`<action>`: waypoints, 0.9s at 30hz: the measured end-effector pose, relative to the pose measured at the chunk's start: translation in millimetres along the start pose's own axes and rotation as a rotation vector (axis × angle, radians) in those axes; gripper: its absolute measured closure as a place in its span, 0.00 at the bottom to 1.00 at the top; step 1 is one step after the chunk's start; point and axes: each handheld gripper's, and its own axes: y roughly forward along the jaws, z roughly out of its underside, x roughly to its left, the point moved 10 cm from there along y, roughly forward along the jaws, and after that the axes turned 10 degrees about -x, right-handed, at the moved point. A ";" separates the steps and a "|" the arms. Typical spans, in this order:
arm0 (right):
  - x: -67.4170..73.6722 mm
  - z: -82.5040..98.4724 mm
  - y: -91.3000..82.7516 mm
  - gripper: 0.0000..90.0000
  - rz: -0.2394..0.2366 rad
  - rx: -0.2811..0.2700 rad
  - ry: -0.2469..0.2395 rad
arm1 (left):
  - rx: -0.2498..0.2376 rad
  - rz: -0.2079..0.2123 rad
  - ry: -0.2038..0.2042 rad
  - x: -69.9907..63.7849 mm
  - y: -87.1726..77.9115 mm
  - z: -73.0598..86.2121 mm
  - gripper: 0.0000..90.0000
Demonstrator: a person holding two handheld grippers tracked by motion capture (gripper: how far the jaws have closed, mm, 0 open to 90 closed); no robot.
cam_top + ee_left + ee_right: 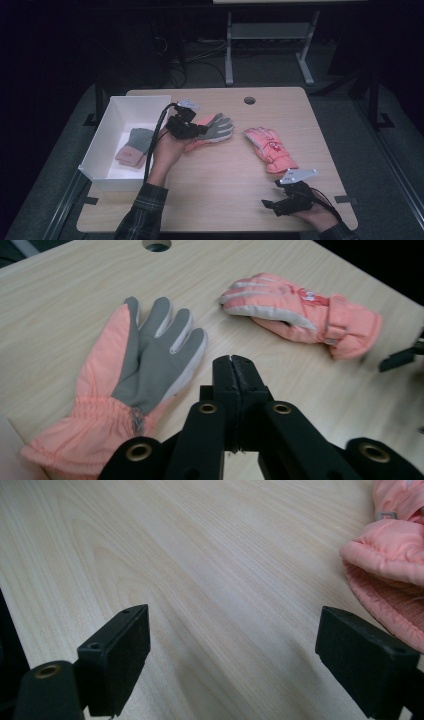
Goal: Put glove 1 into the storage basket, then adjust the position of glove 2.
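Two pink gloves lie on the wooden table point(220, 185). One glove point(214, 129) point(140, 365) lies palm up, showing its grey palm. The other glove point(270, 149) point(300, 310) point(395, 565) lies back up to its right. My left gripper point(201, 129) point(232, 360) hovers over the cuff end of the palm-up glove, beside its thumb edge. Its jaws are shut with nothing between them. My right gripper point(270, 205) point(232, 645) rests near the table's front right edge, open and empty, just short of the second glove's cuff.
A white box point(112, 117) stands at the table's left, with a grey-green and pink knitted item point(134, 146) inside. A round cable hole point(249, 100) point(156, 244) sits near the far edge. Beyond the table stand a desk frame and cables on the floor.
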 end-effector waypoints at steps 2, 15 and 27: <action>0.1 0.6 -0.5 0.16 -0.001 0.006 0.000 | -0.002 -0.017 0.005 1.9 7.9 -0.1 1.00; 2.9 -0.5 -0.1 0.16 -0.012 0.000 -0.001 | 0.017 -0.113 0.011 32.2 59.3 8.8 1.00; 2.3 -0.6 -1.5 0.16 -0.016 -0.002 0.001 | 0.078 -0.202 0.001 66.2 89.6 34.3 1.00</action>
